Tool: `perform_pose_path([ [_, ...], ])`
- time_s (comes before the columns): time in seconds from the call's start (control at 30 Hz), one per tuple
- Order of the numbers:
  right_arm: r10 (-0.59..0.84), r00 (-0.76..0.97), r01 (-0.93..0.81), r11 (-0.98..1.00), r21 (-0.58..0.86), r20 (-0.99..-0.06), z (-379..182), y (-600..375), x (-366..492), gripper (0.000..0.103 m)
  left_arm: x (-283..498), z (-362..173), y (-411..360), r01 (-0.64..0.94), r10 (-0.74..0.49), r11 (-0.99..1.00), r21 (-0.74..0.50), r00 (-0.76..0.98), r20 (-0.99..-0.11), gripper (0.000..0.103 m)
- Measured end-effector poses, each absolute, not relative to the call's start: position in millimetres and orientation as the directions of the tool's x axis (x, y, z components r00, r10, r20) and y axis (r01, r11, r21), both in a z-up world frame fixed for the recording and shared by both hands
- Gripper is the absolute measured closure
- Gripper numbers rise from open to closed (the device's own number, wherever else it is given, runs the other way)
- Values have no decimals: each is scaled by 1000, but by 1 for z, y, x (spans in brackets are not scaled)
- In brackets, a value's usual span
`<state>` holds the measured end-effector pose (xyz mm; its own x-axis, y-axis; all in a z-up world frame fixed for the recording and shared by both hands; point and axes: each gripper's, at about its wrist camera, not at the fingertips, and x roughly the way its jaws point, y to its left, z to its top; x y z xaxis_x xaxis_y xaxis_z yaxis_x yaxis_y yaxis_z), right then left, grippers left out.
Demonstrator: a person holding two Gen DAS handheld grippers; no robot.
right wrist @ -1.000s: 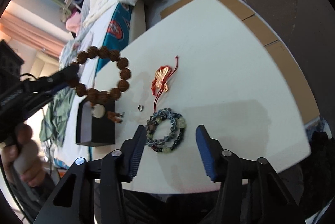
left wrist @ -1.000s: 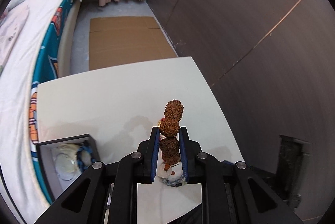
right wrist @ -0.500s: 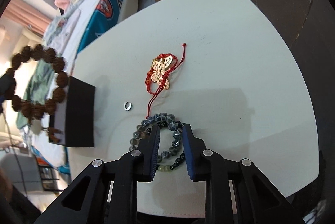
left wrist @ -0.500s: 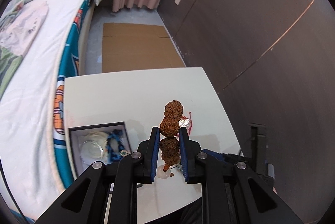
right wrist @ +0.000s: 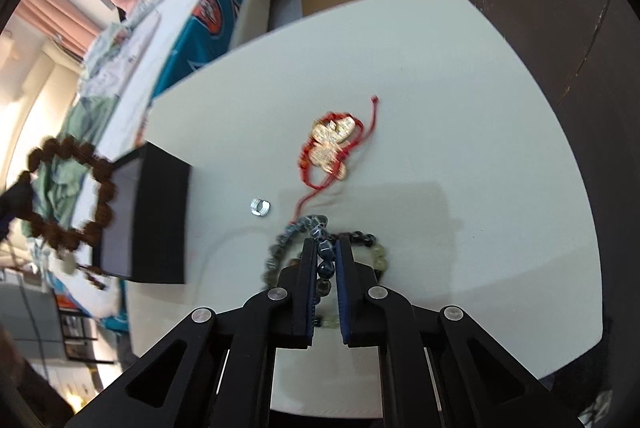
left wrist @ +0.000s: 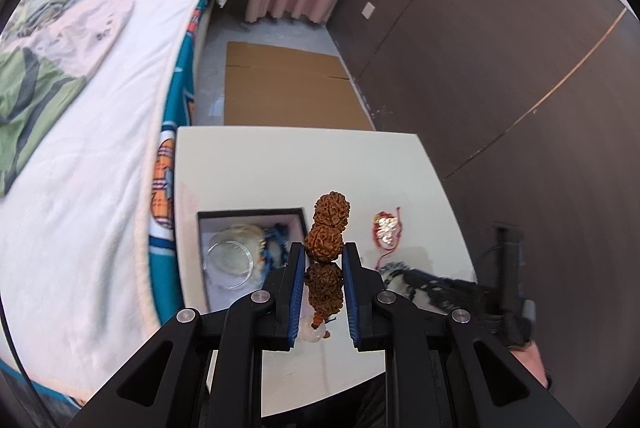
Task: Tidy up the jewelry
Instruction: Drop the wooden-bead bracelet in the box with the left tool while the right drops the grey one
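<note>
My left gripper [left wrist: 322, 252] is shut on a brown knobbly-bead bracelet [left wrist: 326, 244] and holds it in the air beside the black jewelry box [left wrist: 250, 214]. The bracelet also shows at the left of the right wrist view [right wrist: 66, 196]. The box holds a clear bangle [left wrist: 230, 264] and a blue piece. My right gripper [right wrist: 324, 246] is shut on a blue-grey bead bracelet [right wrist: 280, 248] lying on the white table [right wrist: 460, 148]. A red cord bracelet with a gold butterfly [right wrist: 332, 148] and a small silver ring [right wrist: 261, 207] lie just beyond it.
The bed [left wrist: 100, 108] runs along the table's left side. Flat cardboard [left wrist: 288, 88] lies on the floor beyond the table. A dark wall [left wrist: 500, 68] stands on the right. The black box [right wrist: 156, 220] stands at the table's left edge.
My left gripper has lifted and swung left with the brown bracelet, bringing the box into fuller view. My right gripper has closed from wide open onto the blue-grey bead bracelet.
</note>
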<state>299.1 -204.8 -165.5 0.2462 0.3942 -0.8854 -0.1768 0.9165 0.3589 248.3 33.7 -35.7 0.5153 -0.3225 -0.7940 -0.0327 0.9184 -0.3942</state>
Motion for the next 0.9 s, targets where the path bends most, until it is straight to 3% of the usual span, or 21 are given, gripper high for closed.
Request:
perform_pose_path([
  [0.47, 434, 350, -257, 897, 361, -830, -97, -193, 269, 93, 271, -97, 57, -119, -323, 900, -419, 463, -826, 83],
  [0.6, 442, 362, -275, 892, 359, -821, -87, -189, 266, 93, 284, -114, 55, -140, -284, 920, -367, 406, -869, 79],
  [0.67, 447, 366, -281, 889, 361, -817, -83, -184, 267, 93, 286, -120, 54, -133, -272, 929, -345, 387, -881, 57],
  [0.8, 456, 365, -292, 884, 365, -812, -80, -175, 267, 93, 284, -118, 53, -110, -292, 926, -361, 399, -869, 41],
  [0.9, 472, 361, -309, 874, 375, -804, -76, -167, 267, 93, 278, -105, 60, -105, -323, 909, -403, 434, -841, 40],
])
